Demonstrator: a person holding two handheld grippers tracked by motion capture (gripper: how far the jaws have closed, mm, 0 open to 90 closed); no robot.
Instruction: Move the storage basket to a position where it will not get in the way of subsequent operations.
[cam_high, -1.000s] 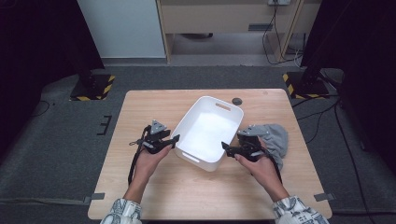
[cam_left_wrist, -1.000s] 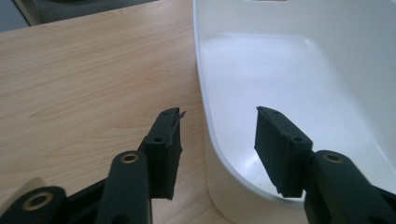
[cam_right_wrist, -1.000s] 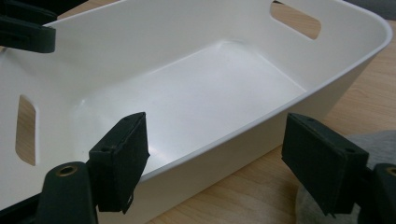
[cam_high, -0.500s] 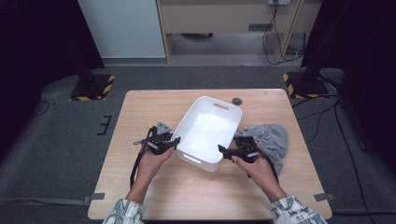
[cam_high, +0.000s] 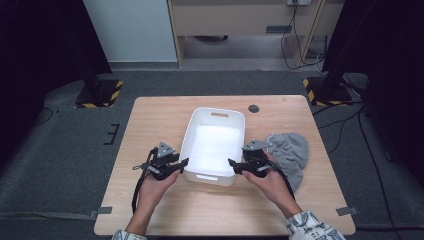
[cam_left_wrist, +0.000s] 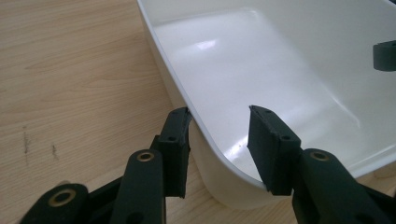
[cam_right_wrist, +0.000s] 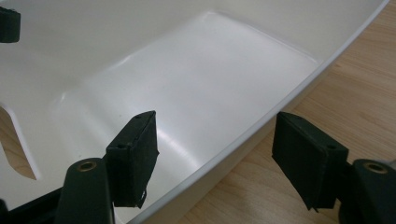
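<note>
A white plastic bin (cam_high: 218, 109) stands empty on the middle of the wooden table (cam_high: 155, 120). My left gripper (cam_high: 183, 162) is at the bin's near left corner. In the left gripper view it (cam_left_wrist: 219, 135) is open and straddles the bin's rim (cam_left_wrist: 163, 51), one jaw outside the wall, one inside. My right gripper (cam_high: 233, 162) is at the near right side. It (cam_right_wrist: 219, 149) is open too, astride the bin's wall (cam_right_wrist: 187, 79) the same way. A crumpled grey cloth (cam_high: 292, 150) lies right of the bin, beside my right hand.
A small dark round disc (cam_high: 254, 108) sits in the tabletop behind the bin. The table stands on grey carpet, with dark stands and yellow-black striped bases (cam_high: 320, 90) at the back corners. Bare wood lies left of the bin and along the near edge.
Both grippers have drawn nearer to me along the bin's sides and now straddle its walls. The bin has turned a little and shifted slightly left.
</note>
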